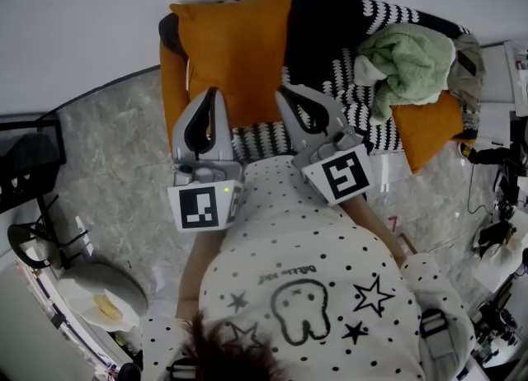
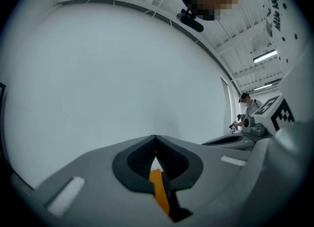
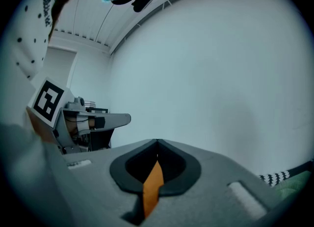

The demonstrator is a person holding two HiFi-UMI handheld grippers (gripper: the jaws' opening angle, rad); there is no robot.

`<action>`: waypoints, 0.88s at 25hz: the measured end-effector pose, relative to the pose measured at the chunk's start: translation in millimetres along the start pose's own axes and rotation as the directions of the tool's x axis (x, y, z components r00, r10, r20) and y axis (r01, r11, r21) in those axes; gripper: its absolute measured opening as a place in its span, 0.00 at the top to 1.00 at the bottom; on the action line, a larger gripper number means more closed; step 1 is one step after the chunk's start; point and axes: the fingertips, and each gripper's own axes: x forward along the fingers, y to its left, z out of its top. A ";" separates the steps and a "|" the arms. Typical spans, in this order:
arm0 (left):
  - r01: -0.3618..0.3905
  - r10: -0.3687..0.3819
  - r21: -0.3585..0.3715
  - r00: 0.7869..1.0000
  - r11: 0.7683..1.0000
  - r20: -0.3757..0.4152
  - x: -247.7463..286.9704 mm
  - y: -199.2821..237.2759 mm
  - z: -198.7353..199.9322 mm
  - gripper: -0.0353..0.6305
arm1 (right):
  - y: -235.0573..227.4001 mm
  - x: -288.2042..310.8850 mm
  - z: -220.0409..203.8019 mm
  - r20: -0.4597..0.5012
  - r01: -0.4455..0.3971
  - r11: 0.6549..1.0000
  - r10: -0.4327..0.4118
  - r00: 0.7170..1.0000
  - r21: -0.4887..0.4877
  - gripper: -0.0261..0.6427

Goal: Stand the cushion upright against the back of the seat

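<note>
Cushion point(image 1: 235, 41) fabric is pinched in both shut claws, left gripper point(image 1: 212, 92) and right gripper point(image 1: 284, 91). I'd hold them level and ease it onto the seat back point(image 1: 326, 29), upper middle.

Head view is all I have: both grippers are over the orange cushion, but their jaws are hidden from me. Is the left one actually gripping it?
Observer: Yes. In the left gripper view, the left gripper is shut on a thin fold of the orange cushion.
Operator: And the right?
Observer: Same there. The right gripper view shows the right gripper shut, with a strip of orange fabric pinched between its jaws.
</note>
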 end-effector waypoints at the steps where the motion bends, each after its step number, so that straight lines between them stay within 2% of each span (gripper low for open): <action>1: -0.003 0.003 0.001 1.000 1.000 0.005 0.1 0.9 1.3 0.97 | -0.2 0.4 0.4 0.000 0.000 1.000 0.000 1.000 0.001 0.97; 22: -0.025 0.025 -0.010 1.000 1.000 0.008 3.0 9.8 2.3 0.97 | -1.9 7.1 -1.3 -0.021 -0.016 1.000 0.015 1.000 -0.024 0.97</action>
